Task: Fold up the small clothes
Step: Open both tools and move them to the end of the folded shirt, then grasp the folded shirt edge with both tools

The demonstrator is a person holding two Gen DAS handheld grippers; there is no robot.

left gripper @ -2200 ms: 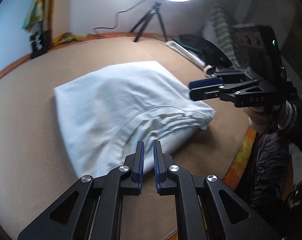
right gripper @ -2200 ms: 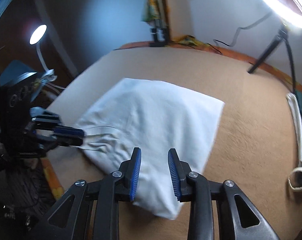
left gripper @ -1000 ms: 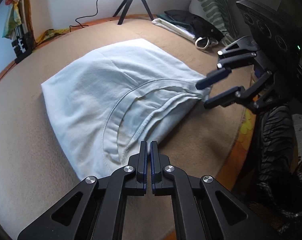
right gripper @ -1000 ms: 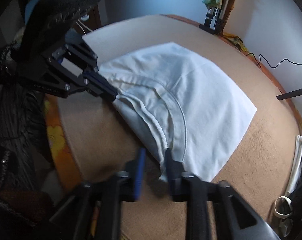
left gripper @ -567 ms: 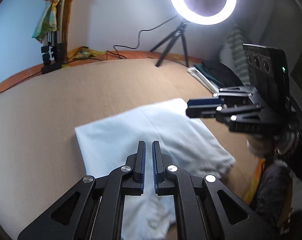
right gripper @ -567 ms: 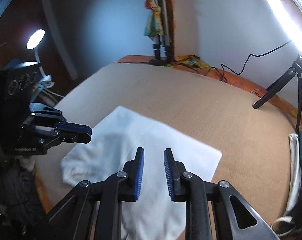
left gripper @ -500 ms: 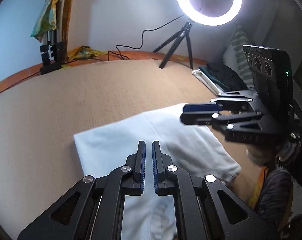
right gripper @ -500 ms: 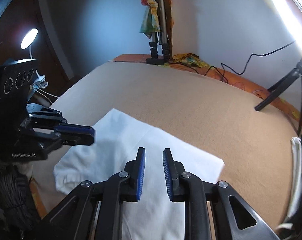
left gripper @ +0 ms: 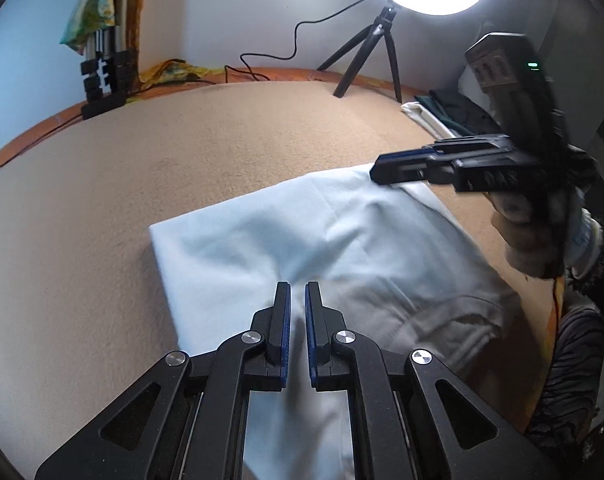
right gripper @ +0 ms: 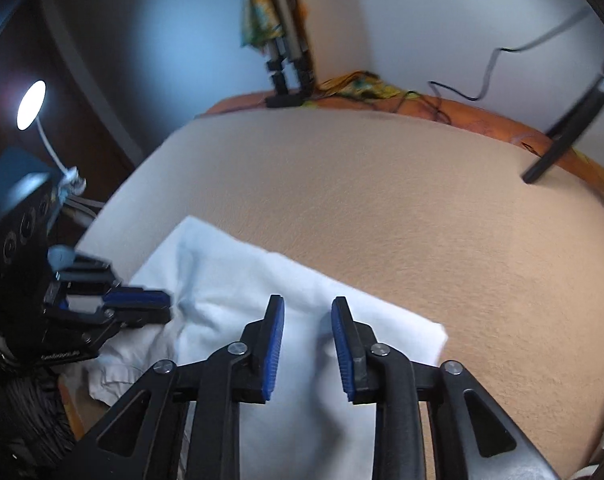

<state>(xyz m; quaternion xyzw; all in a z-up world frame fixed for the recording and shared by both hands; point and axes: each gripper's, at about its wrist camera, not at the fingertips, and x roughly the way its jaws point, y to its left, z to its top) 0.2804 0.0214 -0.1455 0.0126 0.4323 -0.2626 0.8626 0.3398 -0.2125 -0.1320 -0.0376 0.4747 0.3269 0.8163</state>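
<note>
A white folded garment (left gripper: 322,248) lies on the tan blanket (left gripper: 182,152); it also shows in the right wrist view (right gripper: 238,280). Its folded-over top layer covers the far part, and the hem (left gripper: 442,324) shows at the near right. My left gripper (left gripper: 297,300) hovers over the garment's near edge, its jaws almost closed with a thin gap and nothing between them. My right gripper (right gripper: 307,320) is open and empty above the garment's right part. In the left wrist view the right gripper (left gripper: 386,168) sits over the garment's far right corner.
A ring light on a tripod (left gripper: 366,60) stands at the back of the bed. Dark and cream clothes (left gripper: 442,116) lie at the back right. A black stand (left gripper: 102,80) with a cable is at the back left. A desk lamp (right gripper: 32,106) glows left of the bed.
Both grippers lifted the garment's near edge and carried it away from the bed edge, folding it over. The right gripper has since opened wider. The left gripper's jaws stay nearly closed.
</note>
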